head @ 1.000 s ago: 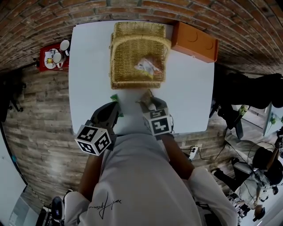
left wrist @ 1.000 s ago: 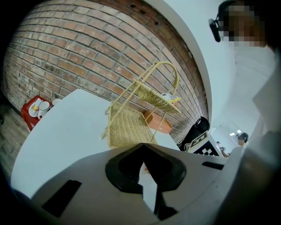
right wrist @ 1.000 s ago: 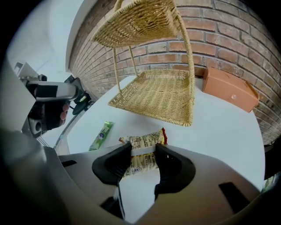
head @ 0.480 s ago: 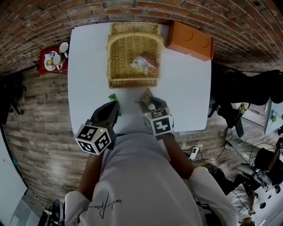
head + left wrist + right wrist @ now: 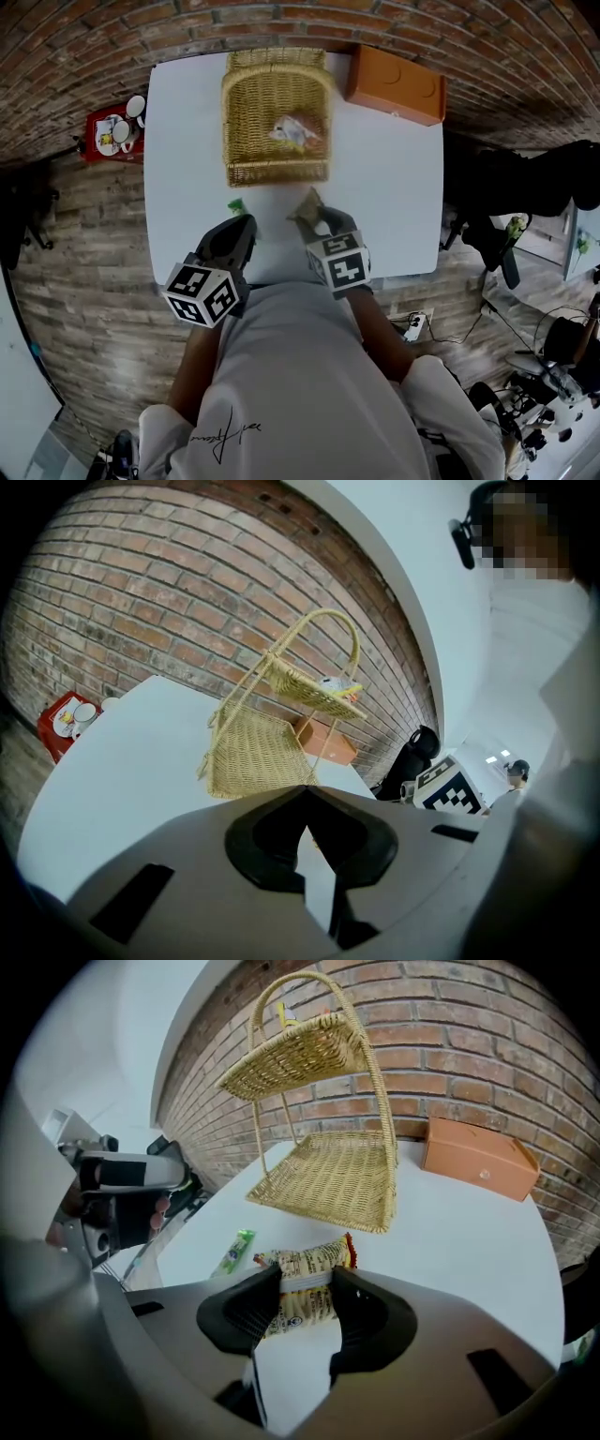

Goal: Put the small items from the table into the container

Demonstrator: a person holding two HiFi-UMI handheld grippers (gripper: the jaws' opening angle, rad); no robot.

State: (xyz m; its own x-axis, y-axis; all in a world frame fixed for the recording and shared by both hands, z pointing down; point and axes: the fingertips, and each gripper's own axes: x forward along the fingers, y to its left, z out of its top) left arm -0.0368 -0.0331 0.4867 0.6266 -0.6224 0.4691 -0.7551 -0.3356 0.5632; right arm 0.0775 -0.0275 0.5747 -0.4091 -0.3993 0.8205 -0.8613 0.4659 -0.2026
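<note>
Not much is changing. Our right gripper (image 5: 307,1281) is still pinching the yellow crinkly snack packet (image 5: 302,1309) just in front of the yellow woven two-shelf basket (image 5: 323,1185), so the packet is still waiting to go in. This gripper is tipping down. Our left gripper (image 5: 308,834) is waiting in front of the basket too, with its jaws pressed together and nothing in them. A small green wrapper (image 5: 234,1251) is lying in front of the basket.

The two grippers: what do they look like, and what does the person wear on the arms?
Both the left gripper and the right gripper have grey shells with black jaw pads. Each carries a white cube with black square markers. The person wears a light shirt with short sleeves.
</note>
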